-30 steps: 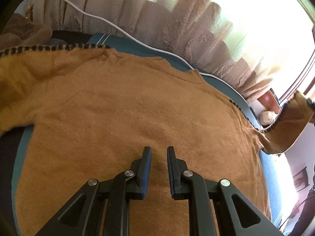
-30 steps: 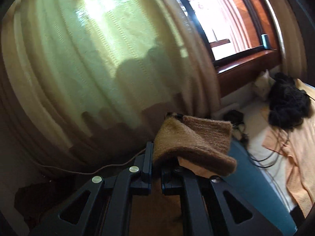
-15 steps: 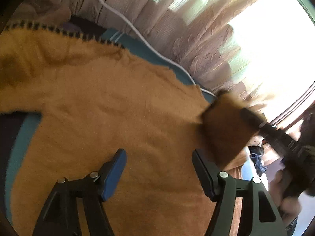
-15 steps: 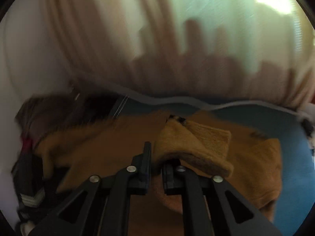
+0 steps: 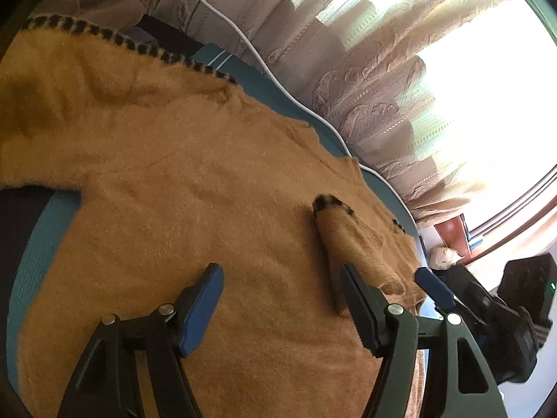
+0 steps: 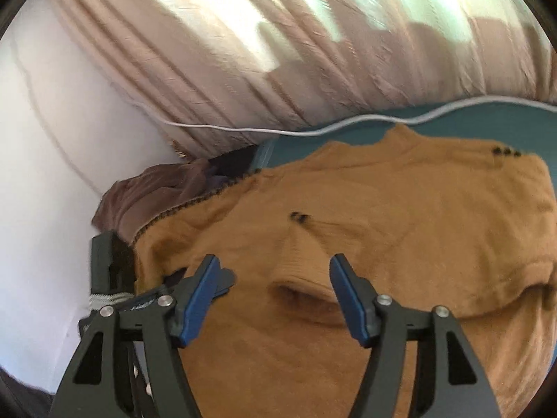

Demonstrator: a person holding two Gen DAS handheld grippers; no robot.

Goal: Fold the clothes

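We look out over a teal mat (image 5: pixel 38 230) set against pale patterned curtains (image 5: pixel 348 80) lit from a window, with a white cable (image 6: pixel 348 122) trailing along the mat's far edge.

Spread flat across most of the mat is a tan sweater (image 5: pixel 181 181). Its long axis runs from the neckline by the curtains back toward us, hem nearest the grippers. One sleeve (image 5: pixel 62 80), edged in dark checked trim, stretches out sideways to the left, past the mat's edge. The other sleeve (image 5: pixel 351 240) lies folded in over the body, its dark cuff pointing toward the chest.

Our left gripper (image 5: pixel 278 285) hangs just above the lower body of the sweater, jaws spread wide and holding nothing. Our right gripper (image 6: pixel 275 278) is likewise spread and empty, hovering over the folded sleeve.

We judge the risks to be these — the folded sleeve sits loosely with a raised ridge, so it could slide back out if the cloth under it is tugged, and the fuzzy knit may bunch rather than crease cleanly. The outstretched sleeve could drag on the brown cloth (image 6: pixel 149 191) heaped beside it.
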